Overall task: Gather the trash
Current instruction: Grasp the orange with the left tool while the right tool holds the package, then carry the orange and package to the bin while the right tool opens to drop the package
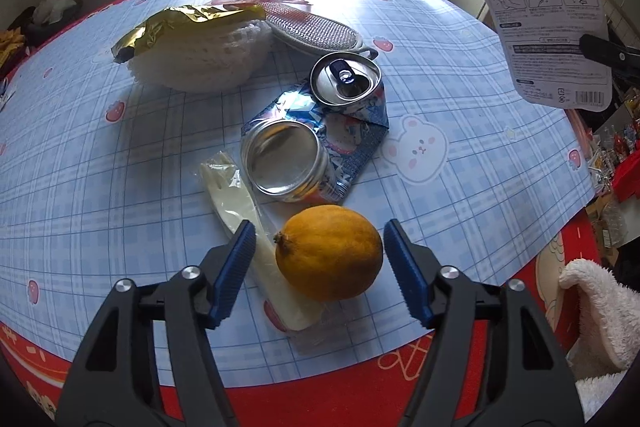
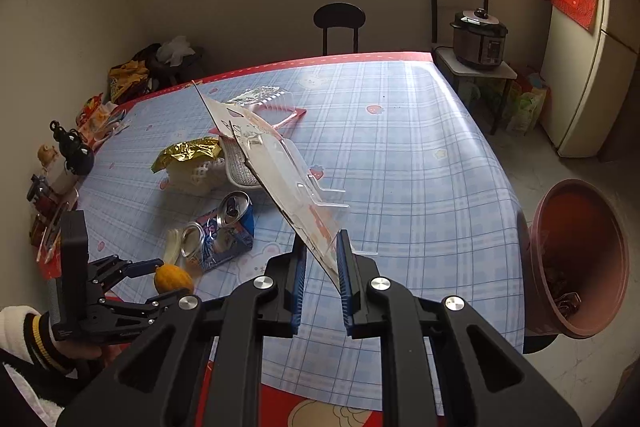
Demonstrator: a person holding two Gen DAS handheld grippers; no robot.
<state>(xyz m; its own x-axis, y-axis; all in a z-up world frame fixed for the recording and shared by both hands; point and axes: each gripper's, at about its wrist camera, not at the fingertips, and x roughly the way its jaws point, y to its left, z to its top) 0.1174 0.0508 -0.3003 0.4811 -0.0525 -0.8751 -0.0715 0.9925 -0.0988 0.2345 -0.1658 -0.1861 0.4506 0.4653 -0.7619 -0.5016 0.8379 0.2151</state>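
The left gripper (image 1: 320, 259) stands released, its jaws straddling the lemon (image 1: 329, 253) at the table's (image 1: 480, 131) near edge; centre the pads before squeezing. The right gripper (image 2: 322, 267) is clenched on a blister card (image 2: 280, 179) and should carry it right to the brown bin (image 2: 580, 259).

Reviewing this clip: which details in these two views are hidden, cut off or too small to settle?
- Left wrist view: whether the left claw pads touch the yellow lemon; small gaps seem to show.
- Left wrist view: the white plastic fork handle end, hidden behind the lemon.
- Right wrist view: contents of the brown plastic bin, dark and partly cut by its rim.
- Right wrist view: the printed card blister pack held in the right claw is edge-on; its print is unreadable.
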